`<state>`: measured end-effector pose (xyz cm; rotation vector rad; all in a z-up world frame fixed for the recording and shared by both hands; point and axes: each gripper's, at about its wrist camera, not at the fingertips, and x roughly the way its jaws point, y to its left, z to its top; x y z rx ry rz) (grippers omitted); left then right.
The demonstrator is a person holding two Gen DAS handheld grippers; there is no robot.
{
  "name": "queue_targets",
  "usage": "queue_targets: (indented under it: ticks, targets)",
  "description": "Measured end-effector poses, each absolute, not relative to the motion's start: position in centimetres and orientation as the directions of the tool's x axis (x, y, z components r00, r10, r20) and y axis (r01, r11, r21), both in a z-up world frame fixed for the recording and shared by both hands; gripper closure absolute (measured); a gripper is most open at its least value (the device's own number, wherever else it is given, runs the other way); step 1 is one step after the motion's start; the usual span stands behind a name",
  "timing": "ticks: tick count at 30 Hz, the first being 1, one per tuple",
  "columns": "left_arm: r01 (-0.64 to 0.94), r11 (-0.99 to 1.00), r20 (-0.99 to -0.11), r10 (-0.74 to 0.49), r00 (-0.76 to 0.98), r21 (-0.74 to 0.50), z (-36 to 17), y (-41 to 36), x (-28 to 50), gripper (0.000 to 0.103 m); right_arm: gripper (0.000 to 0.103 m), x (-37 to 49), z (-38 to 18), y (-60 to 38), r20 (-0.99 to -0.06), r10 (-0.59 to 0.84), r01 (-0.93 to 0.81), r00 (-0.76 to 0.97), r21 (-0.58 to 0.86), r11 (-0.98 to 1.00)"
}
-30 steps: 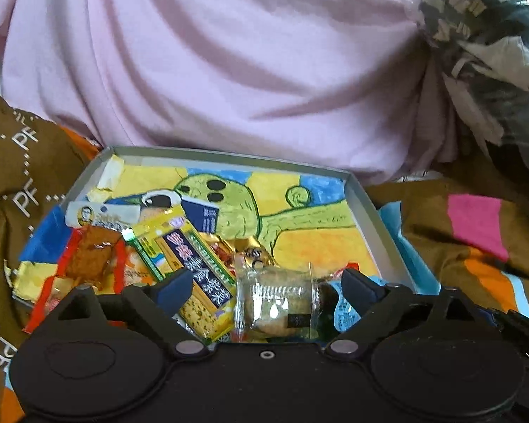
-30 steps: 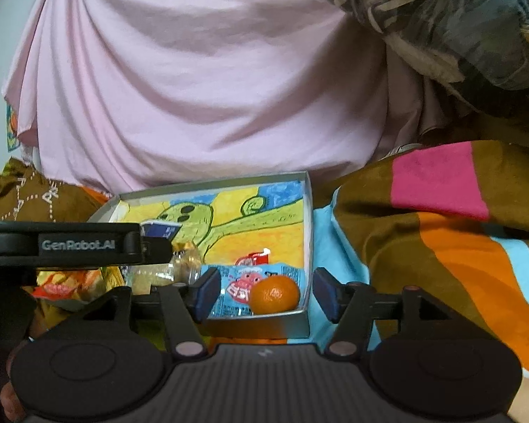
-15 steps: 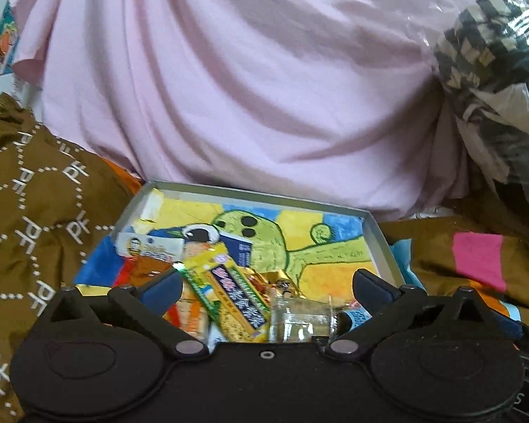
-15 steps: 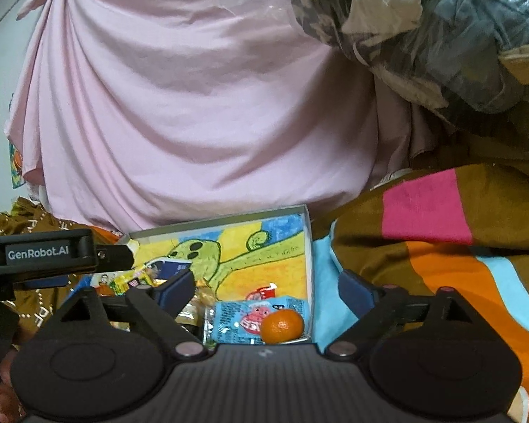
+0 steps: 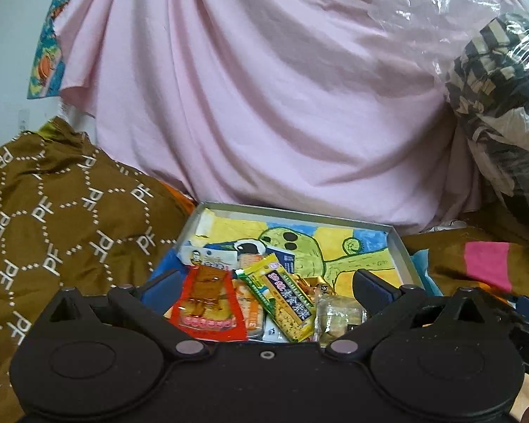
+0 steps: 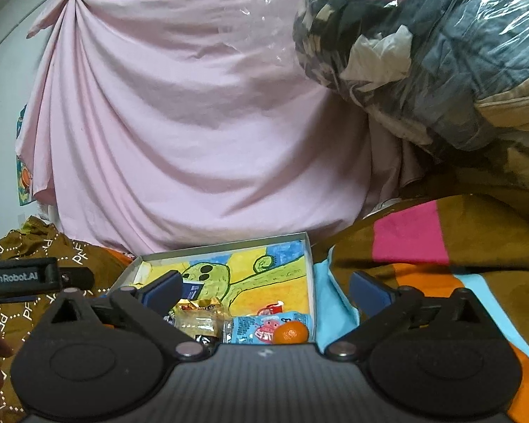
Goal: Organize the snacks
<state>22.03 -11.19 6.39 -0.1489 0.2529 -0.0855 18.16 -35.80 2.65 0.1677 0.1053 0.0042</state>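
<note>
A shallow grey tray [image 5: 299, 212] with a yellow and green drawing on its floor lies on the bedding. Its near end holds a red packet [image 5: 208, 308], a yellow-green bar [image 5: 282, 299] and a clear-wrapped biscuit [image 5: 338, 317]. My left gripper [image 5: 266, 283] hovers above them, open and holding nothing. In the right wrist view the tray [image 6: 229, 246] has a mandarin [image 6: 292, 332] and a blue packet [image 6: 257, 328] in its near right corner. My right gripper [image 6: 266, 285] hangs over them, jaws opening, nothing between its pads.
A pink sheet [image 5: 264, 105] hangs behind the tray. A plastic-wrapped bundle of bedding [image 6: 441, 53] is piled at the right. Brown patterned cloth [image 5: 53, 218] lies left, and a striped blanket [image 6: 423, 246] right. The left tool's labelled body [image 6: 17, 276] shows at the right view's left edge.
Both grippers have drawn back and risen from the tray, so more of the pink sheet shows. The right jaws have spread much wider, the left slightly. The snacks lie where they were.
</note>
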Motion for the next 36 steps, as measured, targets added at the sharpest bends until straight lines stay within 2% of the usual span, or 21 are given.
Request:
queue_targets:
  ticks: [14,36]
  targets:
    - [0.005,0.990,-0.203,-0.033,0.979,-0.138,5.4,-10.1,16.8,0.001,0.000,13.2,2.4,-34.5,-0.063,-0.018,0.027,0.998,0.148,0.989]
    - [-0.022,0.986,-0.178,-0.008,0.984,-0.168,2.7,-6.6,10.2,0.001,0.000,8.4,1.7,-30.7,-0.082,-0.031,0.040,0.996,0.113,0.993]
